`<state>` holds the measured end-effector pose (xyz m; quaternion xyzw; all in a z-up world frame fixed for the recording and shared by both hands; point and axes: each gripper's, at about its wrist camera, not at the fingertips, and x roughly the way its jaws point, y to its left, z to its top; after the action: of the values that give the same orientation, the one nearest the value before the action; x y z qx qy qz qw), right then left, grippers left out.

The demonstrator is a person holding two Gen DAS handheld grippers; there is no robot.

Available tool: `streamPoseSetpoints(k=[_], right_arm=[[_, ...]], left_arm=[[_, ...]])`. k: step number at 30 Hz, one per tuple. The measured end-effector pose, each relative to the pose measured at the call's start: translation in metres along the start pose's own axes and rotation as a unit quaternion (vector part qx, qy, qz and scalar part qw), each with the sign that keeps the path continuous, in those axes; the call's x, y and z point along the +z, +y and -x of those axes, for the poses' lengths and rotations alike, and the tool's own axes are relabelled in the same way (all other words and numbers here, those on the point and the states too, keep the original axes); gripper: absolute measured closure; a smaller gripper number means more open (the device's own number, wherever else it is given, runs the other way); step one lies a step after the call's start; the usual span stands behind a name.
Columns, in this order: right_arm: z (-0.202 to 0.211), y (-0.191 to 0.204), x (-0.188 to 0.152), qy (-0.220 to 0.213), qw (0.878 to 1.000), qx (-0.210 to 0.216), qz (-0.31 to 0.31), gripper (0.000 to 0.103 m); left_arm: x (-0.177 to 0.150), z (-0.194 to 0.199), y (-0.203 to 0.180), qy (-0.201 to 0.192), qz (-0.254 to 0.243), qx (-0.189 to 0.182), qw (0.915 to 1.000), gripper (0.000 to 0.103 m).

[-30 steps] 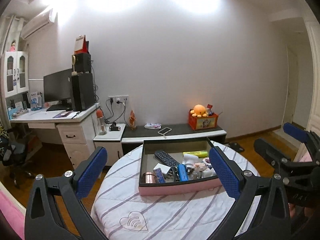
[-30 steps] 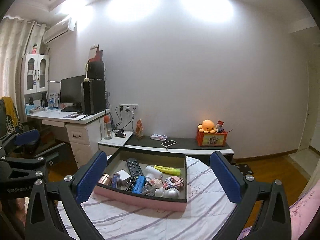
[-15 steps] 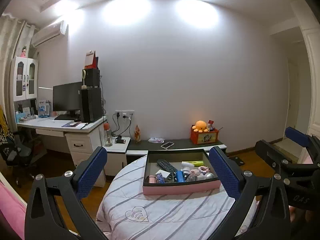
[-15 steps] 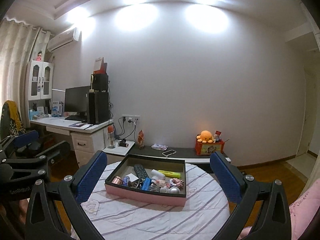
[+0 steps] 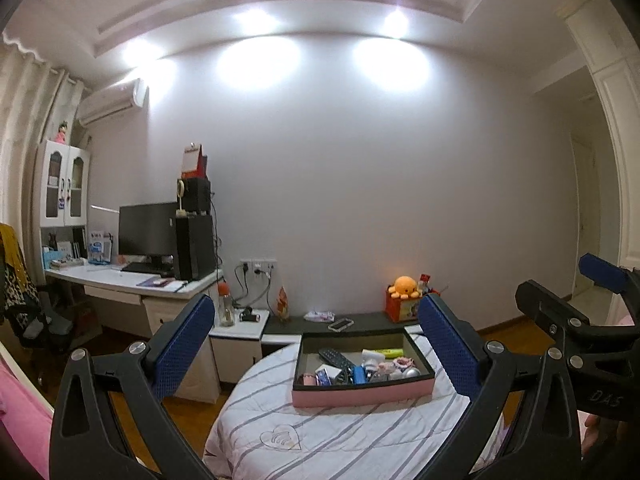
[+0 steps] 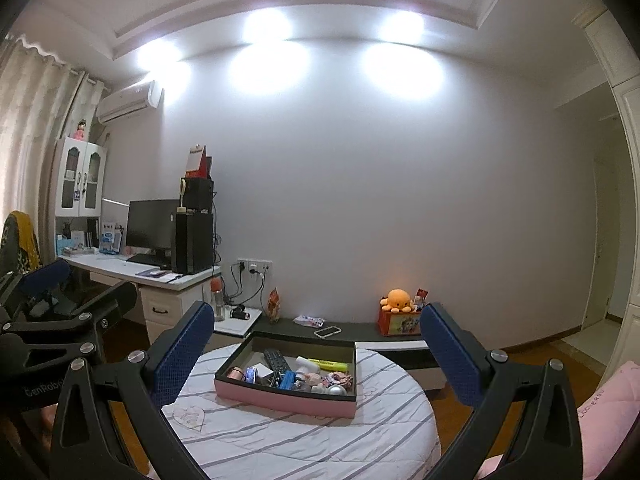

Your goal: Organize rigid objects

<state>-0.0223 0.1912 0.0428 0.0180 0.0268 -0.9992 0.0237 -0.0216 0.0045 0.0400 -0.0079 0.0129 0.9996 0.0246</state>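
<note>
Both tongs — left (image 5: 316,350) and right (image 6: 316,350) — gape wide, holding nothing. The tray (image 5: 362,395) of clutter sits well ahead between their fingers, on the bed (image 5: 340,436) — probably held back to survey it.

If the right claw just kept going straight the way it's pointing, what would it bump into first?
Probably the pink tray of small items on the striped round bed. The right claw, open and empty, frames it with nothing between, though depth is hard to judge.
</note>
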Motion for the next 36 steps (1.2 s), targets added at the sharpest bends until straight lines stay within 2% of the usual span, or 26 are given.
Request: streamPoseSetpoints(k=[5, 12, 31, 36], right_arm=[[0.012, 0.003, 0.003, -0.019, 1.0, -0.01, 0.008, 0.0], [0.021, 0.007, 0.003, -0.033, 0.999, -0.015, 0.009, 0.0], [0.022, 0.008, 0.001, -0.029, 0.999, -0.025, 0.015, 0.0], [0.023, 0.006, 0.001, -0.028, 0.999, -0.022, 0.012, 0.0]], left_arm=[[0.002, 0.01, -0.001, -0.015, -0.001, 0.008, 0.9999, 0.0], [0.001, 0.014, 0.0, -0.013, 0.003, -0.001, 0.9999, 0.0], [0.0, 0.016, -0.003, -0.01, -0.003, 0.001, 0.9999, 0.0], [-0.001, 0.018, -0.004, -0.02, -0.004, -0.002, 0.9998, 0.0]])
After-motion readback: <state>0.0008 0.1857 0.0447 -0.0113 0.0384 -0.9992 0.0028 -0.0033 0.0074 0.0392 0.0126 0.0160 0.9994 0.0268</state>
